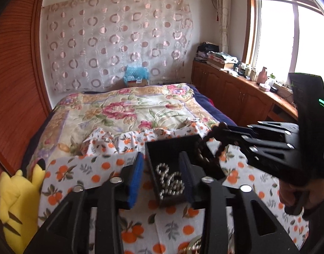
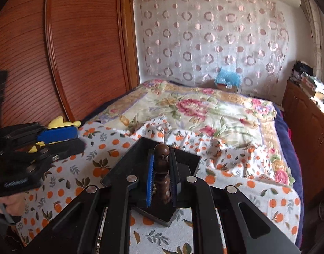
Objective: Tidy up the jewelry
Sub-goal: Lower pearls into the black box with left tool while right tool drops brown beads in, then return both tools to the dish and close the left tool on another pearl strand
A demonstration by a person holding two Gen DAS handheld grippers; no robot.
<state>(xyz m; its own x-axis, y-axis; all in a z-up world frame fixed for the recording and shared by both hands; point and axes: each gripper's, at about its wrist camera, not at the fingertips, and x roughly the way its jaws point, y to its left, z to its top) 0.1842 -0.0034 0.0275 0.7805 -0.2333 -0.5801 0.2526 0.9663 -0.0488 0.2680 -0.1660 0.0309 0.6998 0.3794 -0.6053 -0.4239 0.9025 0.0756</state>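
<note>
Orange-printed cloth (image 1: 102, 167) bears square black box (image 1: 162, 148) holding metal-bead chain (image 1: 170, 180).

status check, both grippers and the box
Left gripper open over black box, silver bead chain inside. Right gripper shut on brown bead string above box. Nothing in the way.

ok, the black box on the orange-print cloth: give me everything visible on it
The black box is a shallow, open-topped square tray with matte dark walls, looking like card or plastic. It sits flat on the orange-print cloth on the bed. A silver bead chain lies coiled inside. A brown wooden bead strand, clamped in the right gripper, hangs over it. The left gripper stands open above the chain.
</note>
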